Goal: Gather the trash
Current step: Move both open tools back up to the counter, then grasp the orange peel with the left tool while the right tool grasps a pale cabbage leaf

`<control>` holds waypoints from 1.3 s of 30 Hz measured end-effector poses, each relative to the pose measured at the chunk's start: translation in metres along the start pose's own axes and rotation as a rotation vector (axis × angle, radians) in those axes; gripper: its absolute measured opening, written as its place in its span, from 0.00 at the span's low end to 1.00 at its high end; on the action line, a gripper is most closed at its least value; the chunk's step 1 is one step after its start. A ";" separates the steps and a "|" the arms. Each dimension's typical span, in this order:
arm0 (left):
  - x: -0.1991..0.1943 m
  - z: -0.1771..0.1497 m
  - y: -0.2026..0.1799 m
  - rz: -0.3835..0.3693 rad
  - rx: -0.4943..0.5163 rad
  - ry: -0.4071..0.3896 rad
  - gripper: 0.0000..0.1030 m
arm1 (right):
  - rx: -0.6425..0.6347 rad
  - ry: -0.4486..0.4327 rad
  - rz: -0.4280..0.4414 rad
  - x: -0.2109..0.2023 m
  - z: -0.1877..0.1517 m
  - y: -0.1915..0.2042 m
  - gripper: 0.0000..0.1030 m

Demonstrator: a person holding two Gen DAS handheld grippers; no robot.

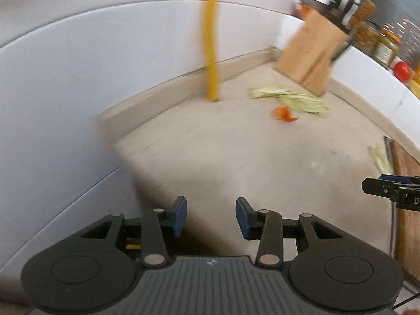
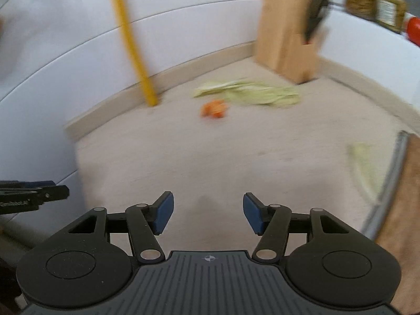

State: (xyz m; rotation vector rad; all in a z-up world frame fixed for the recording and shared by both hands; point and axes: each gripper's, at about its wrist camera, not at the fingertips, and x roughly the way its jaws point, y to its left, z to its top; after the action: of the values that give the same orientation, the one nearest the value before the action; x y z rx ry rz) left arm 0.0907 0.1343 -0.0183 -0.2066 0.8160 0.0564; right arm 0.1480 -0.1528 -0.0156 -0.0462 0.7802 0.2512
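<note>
Pale green vegetable scraps point(image 1: 291, 99) point(image 2: 249, 93) lie on the beige counter point(image 1: 223, 152) point(image 2: 210, 152) near the back wall, with a small orange peel piece point(image 1: 284, 113) point(image 2: 215, 109) just in front of them. Another green scrap point(image 1: 380, 155) point(image 2: 363, 162) lies by the wooden board at the right. My left gripper point(image 1: 211, 216) hangs open over the counter's left corner, nothing between its blue pads. My right gripper point(image 2: 207, 214) is open and empty over the counter's front part. Each gripper's tip shows at the edge of the other's view.
A wooden knife block point(image 1: 311, 52) point(image 2: 288, 42) stands at the back. A yellow stick point(image 1: 211, 39) point(image 2: 134, 44) leans on the white wall. Jars point(image 2: 378, 0) and a red item point(image 1: 401, 71) sit at the far right. A wooden cutting board point(image 1: 407, 197) point(image 2: 401, 197) lies at the right edge.
</note>
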 end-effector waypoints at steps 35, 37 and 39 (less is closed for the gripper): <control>0.174 0.125 -0.124 -0.071 0.133 0.030 0.39 | 0.167 0.070 -0.115 0.051 0.025 -0.150 0.52; 0.174 0.123 -0.128 -0.060 0.160 0.029 0.39 | 0.155 0.072 -0.114 0.050 0.025 -0.148 0.44; 0.173 0.121 -0.130 -0.064 0.171 0.032 0.35 | 0.157 0.070 -0.109 0.048 0.022 -0.146 0.39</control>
State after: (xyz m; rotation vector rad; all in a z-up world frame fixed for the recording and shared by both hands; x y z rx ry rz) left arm 0.3124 0.0271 -0.0428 -0.0721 0.8414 -0.0764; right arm 0.2316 -0.2817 -0.0413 0.0509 0.8625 0.0843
